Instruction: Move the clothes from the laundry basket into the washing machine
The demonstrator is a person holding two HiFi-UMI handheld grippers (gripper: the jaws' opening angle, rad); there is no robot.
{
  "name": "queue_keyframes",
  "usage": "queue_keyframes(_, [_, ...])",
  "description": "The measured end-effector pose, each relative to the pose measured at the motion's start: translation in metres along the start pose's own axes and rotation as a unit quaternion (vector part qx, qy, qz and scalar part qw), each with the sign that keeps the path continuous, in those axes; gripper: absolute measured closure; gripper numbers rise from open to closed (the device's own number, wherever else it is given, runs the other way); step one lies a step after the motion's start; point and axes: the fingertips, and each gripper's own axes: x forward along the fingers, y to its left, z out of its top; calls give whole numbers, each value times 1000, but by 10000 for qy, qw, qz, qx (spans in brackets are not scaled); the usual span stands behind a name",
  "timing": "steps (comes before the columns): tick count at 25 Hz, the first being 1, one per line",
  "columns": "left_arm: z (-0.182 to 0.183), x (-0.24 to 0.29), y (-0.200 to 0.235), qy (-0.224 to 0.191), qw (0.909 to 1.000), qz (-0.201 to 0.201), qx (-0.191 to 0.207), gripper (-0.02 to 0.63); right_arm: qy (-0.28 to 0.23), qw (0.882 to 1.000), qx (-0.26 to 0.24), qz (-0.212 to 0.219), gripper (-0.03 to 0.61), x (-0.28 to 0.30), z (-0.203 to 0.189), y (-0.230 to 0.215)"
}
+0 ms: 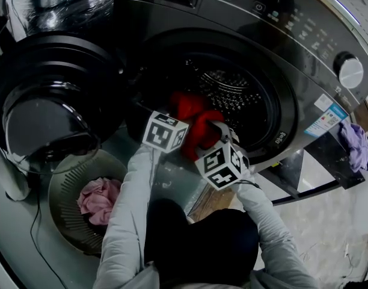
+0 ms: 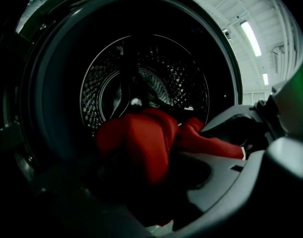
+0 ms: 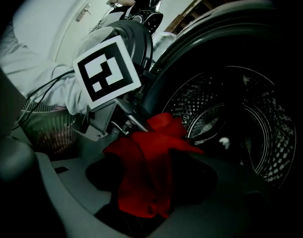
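From the head view, the marker cubes and the red garment point(image 1: 196, 122) hide both grippers' jaw tips. In the gripper views the pads sit in deep shadow. The left gripper point(image 2: 141, 167) is clenched on the red garment, and the right gripper point(image 3: 146, 177) grasps another fold of it. The garment hangs bunched between them at the mouth of the washing machine point(image 1: 280, 17). The drum point(image 1: 232, 89) behind is dark, so its contents are unclear. The laundry basket point(image 1: 64, 185), partly covered by a sleeve, holds a pink cloth point(image 1: 100, 198).
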Motion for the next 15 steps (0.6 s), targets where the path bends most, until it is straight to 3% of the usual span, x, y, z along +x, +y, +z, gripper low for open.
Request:
queue_keyframes(4, [-1, -15, 15, -101, 9995, 302, -41, 357, -209, 9991, 200, -321, 307, 28, 2, -1])
queue_keyframes(8, [7, -37, 23, -308, 9989, 359, -75, 357, -157, 9963, 439, -725, 306, 53, 5, -29])
queue_keyframes(11, [3, -48, 23, -333, 9986, 413, -70, 357, -21, 9946, 498, -909, 307, 76, 4, -53])
queue_keyframes(15, [-12, -55, 23, -268, 9984, 479, -117, 357, 400, 9880, 836, -1239, 310, 100, -31, -95])
